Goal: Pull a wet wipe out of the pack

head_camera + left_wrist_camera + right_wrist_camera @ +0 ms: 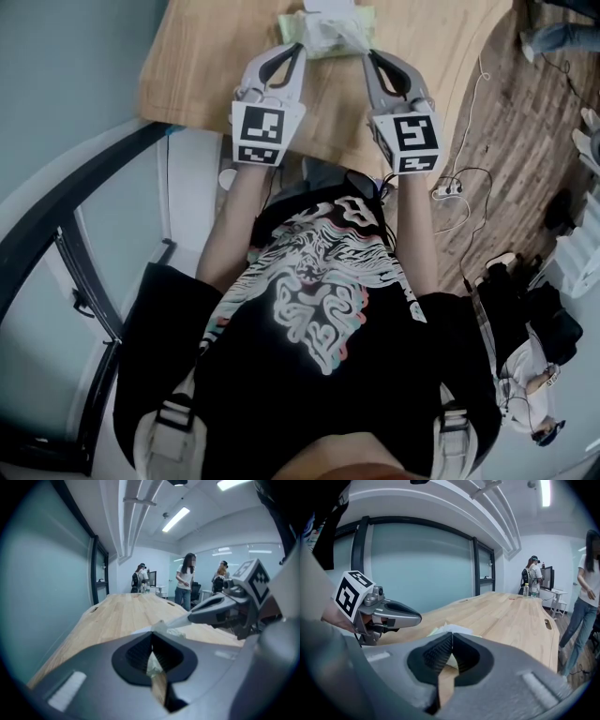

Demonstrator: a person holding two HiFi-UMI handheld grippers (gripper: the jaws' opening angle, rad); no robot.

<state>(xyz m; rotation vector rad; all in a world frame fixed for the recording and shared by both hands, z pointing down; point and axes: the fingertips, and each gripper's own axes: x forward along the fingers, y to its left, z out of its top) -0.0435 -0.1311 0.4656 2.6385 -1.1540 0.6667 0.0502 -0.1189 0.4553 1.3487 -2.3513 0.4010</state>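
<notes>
The wet wipe pack (323, 33), pale green and white, lies on the wooden table (206, 66) at the top of the head view. My left gripper (300, 47) is shut at the pack's left edge, and a pale sliver of the pack (153, 665) shows between its pads. My right gripper (366, 53) is shut at the pack's right side on a white wet wipe (349, 36). In the left gripper view the right gripper (192, 617) holds that white wipe (164, 626) at its tip. In the right gripper view the pack (452, 630) lies just beyond the closed jaws, with the left gripper (419, 618) beside it.
The long table runs away from me toward several standing people (185, 581). A frosted glass wall (417, 569) lines one side. On the wood floor to the right lie a cable and a power strip (448, 190). A bottle (526, 590) stands at the table's far end.
</notes>
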